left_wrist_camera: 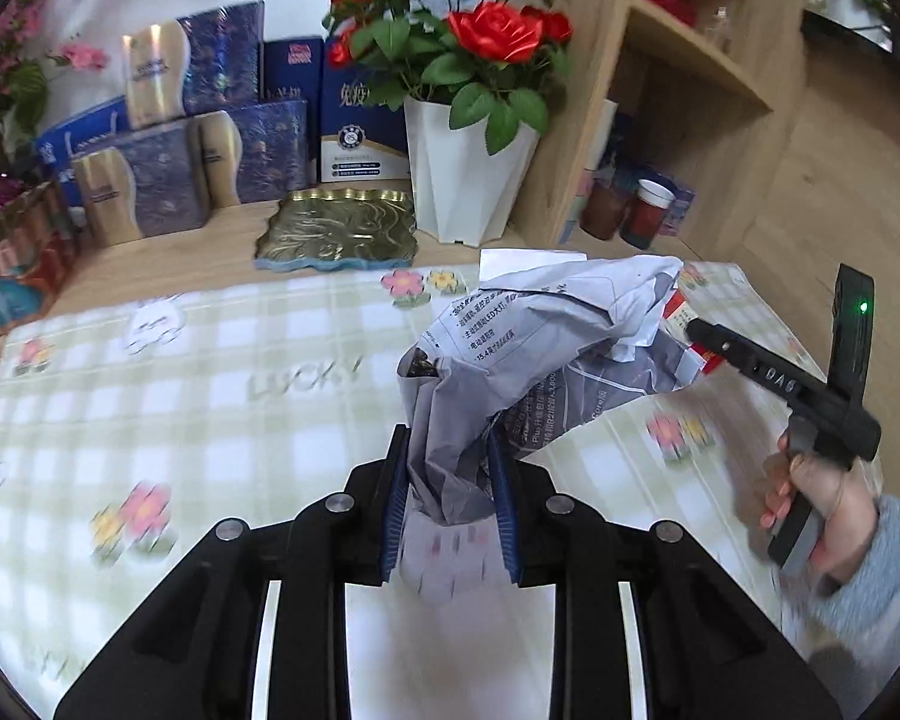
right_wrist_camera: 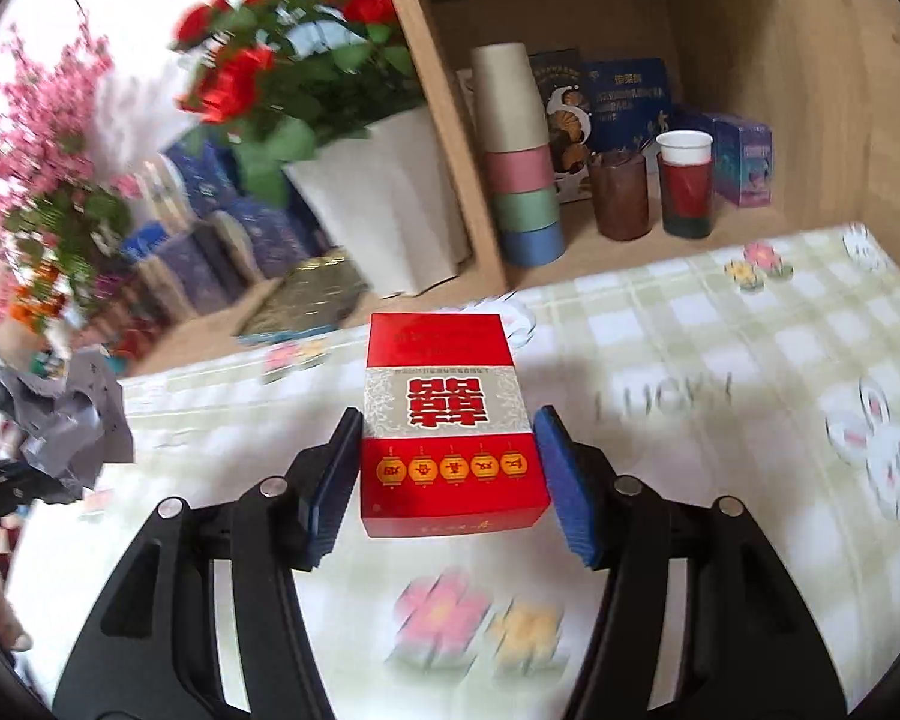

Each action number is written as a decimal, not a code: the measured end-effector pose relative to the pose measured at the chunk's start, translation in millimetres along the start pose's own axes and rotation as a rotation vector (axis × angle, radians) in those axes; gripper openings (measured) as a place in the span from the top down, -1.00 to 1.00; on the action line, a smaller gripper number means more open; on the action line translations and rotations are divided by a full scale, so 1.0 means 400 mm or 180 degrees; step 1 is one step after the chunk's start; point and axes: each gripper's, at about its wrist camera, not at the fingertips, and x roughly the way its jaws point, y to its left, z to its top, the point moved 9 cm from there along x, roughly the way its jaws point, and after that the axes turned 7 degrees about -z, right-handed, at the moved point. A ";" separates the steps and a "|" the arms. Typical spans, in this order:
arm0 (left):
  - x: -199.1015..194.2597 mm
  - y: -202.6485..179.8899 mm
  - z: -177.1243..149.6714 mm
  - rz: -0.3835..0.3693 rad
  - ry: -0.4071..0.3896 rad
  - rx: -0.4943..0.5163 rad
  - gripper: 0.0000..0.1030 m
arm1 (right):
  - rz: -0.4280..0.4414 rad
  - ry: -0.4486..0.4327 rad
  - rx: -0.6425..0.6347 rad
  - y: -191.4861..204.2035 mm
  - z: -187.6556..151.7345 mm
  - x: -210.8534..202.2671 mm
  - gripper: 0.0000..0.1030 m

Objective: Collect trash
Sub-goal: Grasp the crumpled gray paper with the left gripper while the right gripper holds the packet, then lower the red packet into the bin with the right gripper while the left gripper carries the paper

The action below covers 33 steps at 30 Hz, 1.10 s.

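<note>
A crumpled grey printed paper (left_wrist_camera: 540, 336) hangs above the checked tablecloth (left_wrist_camera: 210, 396), and my left gripper (left_wrist_camera: 447, 444) is shut on its lower end. The same paper (right_wrist_camera: 72, 420) shows at the far left of the right wrist view. My right gripper (right_wrist_camera: 450, 420) is shut on a red carton with lantern prints (right_wrist_camera: 450, 414), its blue pads pressing both sides. In the left wrist view, that right gripper (left_wrist_camera: 693, 330) sits at the right in a person's hand (left_wrist_camera: 816, 492). The red carton (left_wrist_camera: 681, 312) is mostly hidden behind the paper there.
A white pot of red roses (left_wrist_camera: 468, 180) and a gold tray (left_wrist_camera: 336, 228) stand at the back of the table beside blue boxes (left_wrist_camera: 210, 138). A wooden shelf (right_wrist_camera: 750, 222) at the right holds stacked cups (right_wrist_camera: 522, 180) and two dark glasses (right_wrist_camera: 684, 192).
</note>
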 end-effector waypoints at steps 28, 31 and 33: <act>-0.584 -0.258 -0.455 -0.0280 -0.0324 -0.0125 0.51 | 0.0698 0.0636 -0.0701 0.199 -0.651 -0.698 -0.15; -0.594 -0.274 -0.497 -0.0278 -0.0327 -0.0144 0.51 | 0.0823 0.0815 -0.0883 0.237 -0.727 -0.700 -0.15; -0.593 -0.279 -0.522 -0.0272 -0.0308 -0.0167 0.50 | 0.0947 0.1042 -0.0965 0.264 -0.785 -0.683 -0.15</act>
